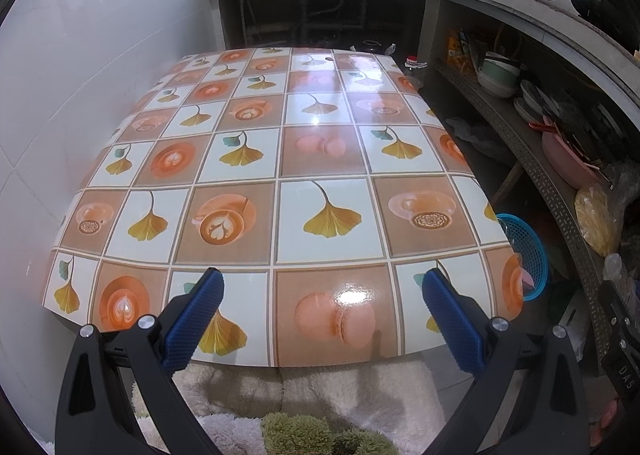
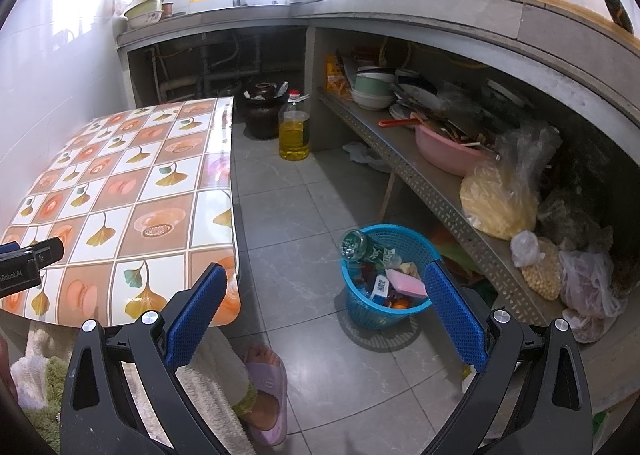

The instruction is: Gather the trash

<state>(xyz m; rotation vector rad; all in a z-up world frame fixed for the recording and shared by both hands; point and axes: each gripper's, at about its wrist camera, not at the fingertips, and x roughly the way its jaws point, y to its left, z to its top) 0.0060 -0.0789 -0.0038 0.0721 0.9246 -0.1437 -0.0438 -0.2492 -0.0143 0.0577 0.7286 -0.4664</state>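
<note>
Two grippers, left gripper [image 1: 322, 287] and right gripper [image 2: 322, 283], gape wide, holding nothing; the blue basket [image 2: 368, 311] on the floor holds a green bottle [image 2: 366, 249] and a pink sponge [image 2: 406, 282].

A: How does the left gripper [image 1: 322, 287] stand?
B: Jaws spread wide, blue pads [image 1: 192, 319] apart, nothing between them.
A: And the right gripper [image 2: 322, 283]?
B: Likewise wide apart and unloaded; a slippered foot [image 2: 266, 395] shows beneath it.

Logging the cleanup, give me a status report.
Left gripper open, empty, over table. Right gripper open, empty. Basket on floor, trash inside, bottle sticking out. Nothing blocking.
</note>
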